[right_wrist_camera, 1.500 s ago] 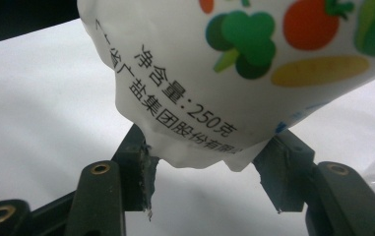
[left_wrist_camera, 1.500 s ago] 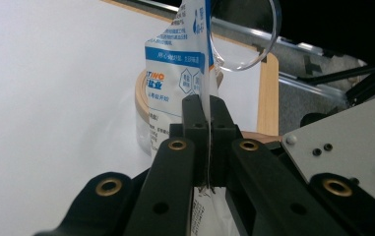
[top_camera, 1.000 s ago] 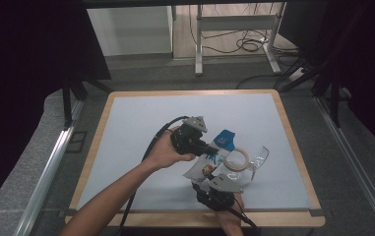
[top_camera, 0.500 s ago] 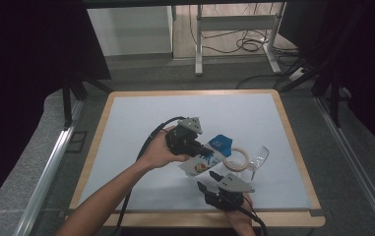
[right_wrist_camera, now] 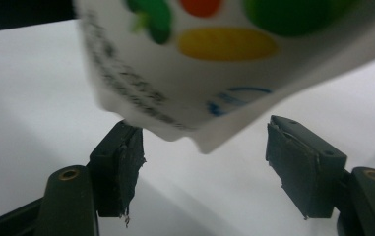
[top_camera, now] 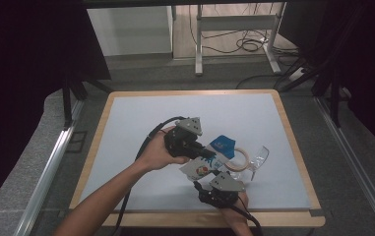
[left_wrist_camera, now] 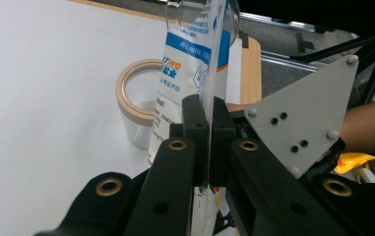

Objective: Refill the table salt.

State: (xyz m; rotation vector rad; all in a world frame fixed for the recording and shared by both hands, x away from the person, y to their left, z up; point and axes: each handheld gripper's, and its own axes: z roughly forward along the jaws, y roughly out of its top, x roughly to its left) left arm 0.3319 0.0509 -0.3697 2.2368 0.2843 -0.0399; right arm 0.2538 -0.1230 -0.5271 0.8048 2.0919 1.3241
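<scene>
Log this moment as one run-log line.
left gripper: shut on pouch | right gripper: jaws just opening, apart below pouch corner | tape roll: on table

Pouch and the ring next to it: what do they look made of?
Pouch: thin glossy plastic film, likely; it takes sheen, is printed, and is pinched flat in the left gripper. Ring: looks like a tape roll, matte tan paper-like rim.

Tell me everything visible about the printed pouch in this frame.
The pouch is a flat, thin packet that looks like glossy plastic film, white with a blue band and small print, plus green, orange and yellow shapes near one end. The left gripper is shut on its edge, holding it above the white table, by a roll of tape. The right gripper jaws, just opened, stand apart below its corner.
</scene>
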